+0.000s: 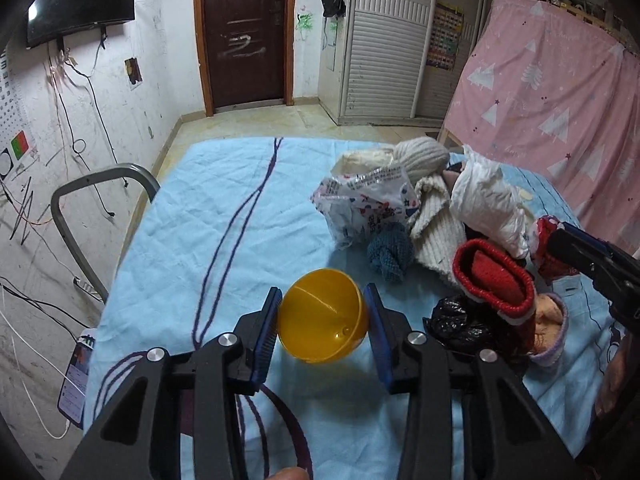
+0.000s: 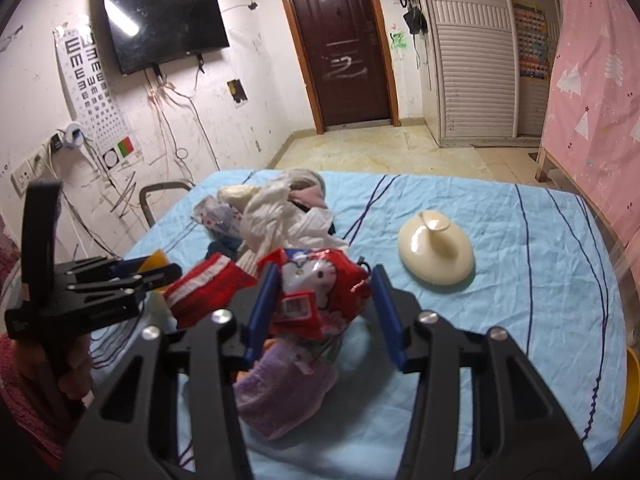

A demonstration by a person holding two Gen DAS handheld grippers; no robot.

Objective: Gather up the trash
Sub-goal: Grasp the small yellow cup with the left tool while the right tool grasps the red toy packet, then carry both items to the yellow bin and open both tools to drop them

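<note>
1. Blue bedding (image 1: 208, 208) with dark wavy lines covers the bed, and beyond its far edge stand a brown door (image 1: 244, 32), a louvred wardrobe (image 1: 384, 48) and a pink sheet (image 1: 552, 92); a dark television (image 2: 164, 24) hangs on the scuffed wall.
2. Heaped on the bedding is a clutter pile, my landmark: knitted things, a red-and-white sock (image 1: 496, 276), a crumpled printed wrapper (image 1: 368, 204) and a black bag (image 1: 460, 324).
3. On the bare sheet just to the door-wall side of that pile lies a yellow plastic half-shell (image 1: 322, 316), open side up.
4. Around it sits the left gripper (image 1: 323, 320), its blue pads on either flank and apparently pressing the rim, so it looks gripped.
5. At the pile's near edge, the right gripper (image 2: 322, 312) brackets a red cartoon-printed packet (image 2: 316, 288); one pad touches the packet, the other shows a sliver of gap, so I cannot tell whether it truly holds.
6. Well clear of the pile, toward the pink sheet, an upturned cream dish (image 2: 436, 252) rests alone.
7. Judging by this, the picking-up step is in hand for both pieces at once.
8. Next, I'd say, each piece needs lifting clear without snagging the woollens, then carrying to a bin, which I cannot see.
</note>
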